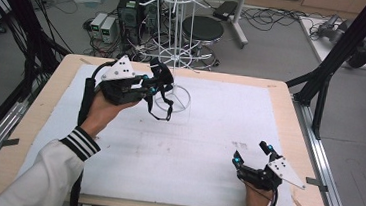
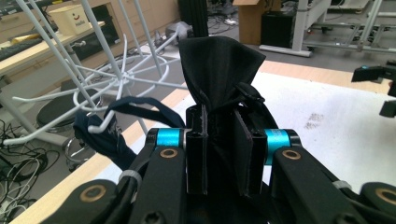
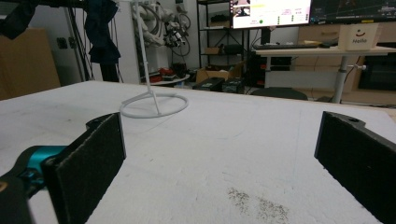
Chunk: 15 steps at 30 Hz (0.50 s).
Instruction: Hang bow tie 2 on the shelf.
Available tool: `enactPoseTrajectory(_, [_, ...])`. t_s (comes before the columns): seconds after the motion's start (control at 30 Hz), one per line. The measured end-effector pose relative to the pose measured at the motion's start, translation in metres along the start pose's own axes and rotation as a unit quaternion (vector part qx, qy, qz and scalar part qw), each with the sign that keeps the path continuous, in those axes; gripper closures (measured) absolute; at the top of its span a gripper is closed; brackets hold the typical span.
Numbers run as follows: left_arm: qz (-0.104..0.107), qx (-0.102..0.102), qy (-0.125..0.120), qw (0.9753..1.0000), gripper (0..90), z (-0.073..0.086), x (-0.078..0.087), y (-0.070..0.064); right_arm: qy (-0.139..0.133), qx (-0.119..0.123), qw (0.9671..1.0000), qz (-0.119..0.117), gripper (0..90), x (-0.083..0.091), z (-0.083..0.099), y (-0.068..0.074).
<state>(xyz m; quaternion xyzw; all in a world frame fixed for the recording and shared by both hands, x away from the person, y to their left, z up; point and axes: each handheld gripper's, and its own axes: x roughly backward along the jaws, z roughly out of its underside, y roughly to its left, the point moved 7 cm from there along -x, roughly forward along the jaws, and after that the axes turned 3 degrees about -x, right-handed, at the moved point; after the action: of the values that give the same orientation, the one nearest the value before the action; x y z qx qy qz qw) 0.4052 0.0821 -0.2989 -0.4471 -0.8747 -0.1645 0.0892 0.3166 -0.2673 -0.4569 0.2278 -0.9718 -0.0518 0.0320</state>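
From the high view, your left tongs (image 1: pixel 148 86) sit raised at the far-left part of the white tabletop (image 1: pixel 197 149), right beside the white wire rack (image 1: pixel 175 42). A black fabric piece (image 1: pixel 161 83) hangs from them, its straps drooping toward the rack's ring base (image 1: pixel 173 98).

The left gripper view adds the detail: the tongs (image 2: pixel 223 154) are clenched on the bunched black fabric (image 2: pixel 219 70), jaws close together with the cloth pinched between. The fabric fans upward and away from the jaws, long axis roughly in line with the tongs. A dark strap (image 2: pixel 119 126) loops off to the left, and a white hook of the rack (image 2: pixel 100 123) sits in that loop. Whether the strap bears on the hook, you cannot tell.

Your right tongs (image 1: pixel 253 154) are low at the near-right of the tabletop, spread wide, grasping nothing. In the right gripper view, the tongs (image 3: pixel 219 158) frame bare white surface with a grey smudge (image 3: pixel 257 203) between them. That view also shows the rack's post and ring base (image 3: pixel 154 105) standing on the tabletop further off, with dark cloth (image 3: pixel 100 28) high at upper left.
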Motion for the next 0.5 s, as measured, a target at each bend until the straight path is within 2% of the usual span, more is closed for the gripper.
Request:
enactPoseTrajectory(0.23, [-0.009, 0.002, 0.000, 1.0000, 76.2, -0.009, -0.006, 0.001, 0.000, -0.001, 1.0000, 0.000, 1.0, 0.000, 0.000, 0.000])
enactPoseTrajectory(0.5, [-0.030, 0.008, 0.025, 0.9992, 76.2, -0.017, -0.014, 0.006, -0.001, -0.002, 1.0000, -0.001, 1.0, 0.000, 0.000, 0.000])
